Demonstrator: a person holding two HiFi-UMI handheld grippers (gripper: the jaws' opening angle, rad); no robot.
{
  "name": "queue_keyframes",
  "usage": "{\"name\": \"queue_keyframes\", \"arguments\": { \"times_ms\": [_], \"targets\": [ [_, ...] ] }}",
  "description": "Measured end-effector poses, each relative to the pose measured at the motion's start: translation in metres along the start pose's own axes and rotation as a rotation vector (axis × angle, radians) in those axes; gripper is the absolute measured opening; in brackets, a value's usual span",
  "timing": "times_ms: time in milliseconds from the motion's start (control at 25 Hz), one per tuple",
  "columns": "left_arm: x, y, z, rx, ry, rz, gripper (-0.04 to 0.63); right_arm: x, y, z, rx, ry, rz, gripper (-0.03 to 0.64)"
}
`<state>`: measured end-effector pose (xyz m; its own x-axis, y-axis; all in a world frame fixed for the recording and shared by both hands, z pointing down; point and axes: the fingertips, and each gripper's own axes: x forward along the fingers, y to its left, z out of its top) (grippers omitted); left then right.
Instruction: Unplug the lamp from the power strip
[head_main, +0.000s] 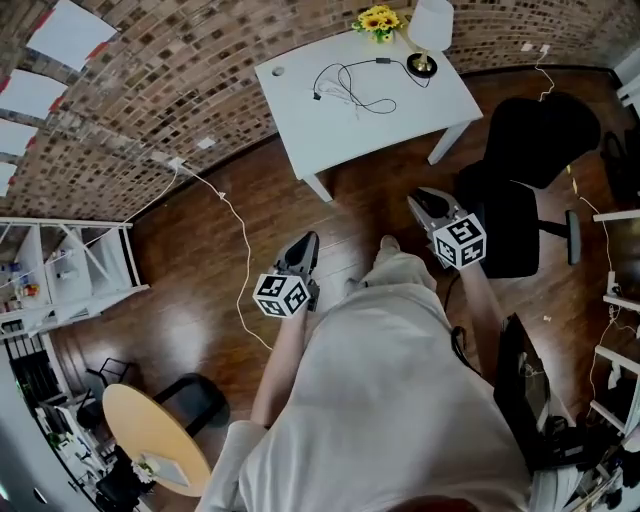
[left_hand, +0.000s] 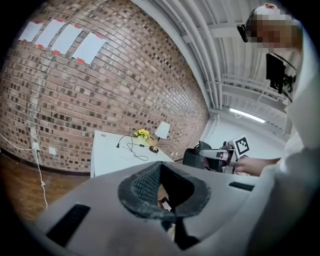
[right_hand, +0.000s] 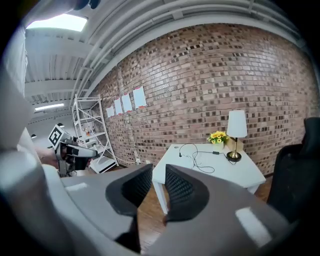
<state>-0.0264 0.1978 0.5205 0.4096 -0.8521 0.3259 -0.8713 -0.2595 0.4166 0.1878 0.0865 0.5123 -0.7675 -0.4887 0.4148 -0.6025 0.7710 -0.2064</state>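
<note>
Head view, left gripper (head_main: 307, 241), right gripper (head_main: 420, 198) spread empty, open floor (head_main: 370, 195) before table (head_main: 300, 120) edge

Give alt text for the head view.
From above, a person on a dark wooden floor holds the left gripper and right gripper, both open and empty, short of a white rectangular table bearing a white lamp, yellow flowers and a black cable.

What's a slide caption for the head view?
Person stands back from a white table holding a lamp, yellow flowers and a black cable; left gripper and right gripper are empty.
</note>
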Motion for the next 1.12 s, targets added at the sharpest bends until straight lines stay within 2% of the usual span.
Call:
{"name": "queue_keyframes", "arguments": {
  "times_ms": [280, 480, 680, 840, 1120],
  "targets": [
    [0.049, 0.016, 0.04, 0.009, -0.04, 0.134, 0.0, 0.045, -0.068, 0.045, -0.025, -0.003, 0.074, 0.069],
    [0.077, 0.021, 0.051, 0.002, -0.081, 0.204, 0.0, 0.078, -0.105, 0.055, -0.046, 0.022, 0.139, 0.069],
    [0.079, 0.032, 0.051, -0.055, -0.125, 0.261, 0.0, 0.104, -0.112, 0.061, -0.065, 0.054, 0.199, 0.069],
    [0.079, 0.043, 0.044, -0.09, -0.125, 0.295, 0.0, 0.121, -0.109, 0.055, -0.067, 0.085, 0.24, 0.069],
    [0.095, 0.081, 0.056, -0.135, -0.108, 0.283, 0.0, 0.155, -0.113, 0.059, -0.063, 0.113, 0.239, 0.069]
  ]
}}
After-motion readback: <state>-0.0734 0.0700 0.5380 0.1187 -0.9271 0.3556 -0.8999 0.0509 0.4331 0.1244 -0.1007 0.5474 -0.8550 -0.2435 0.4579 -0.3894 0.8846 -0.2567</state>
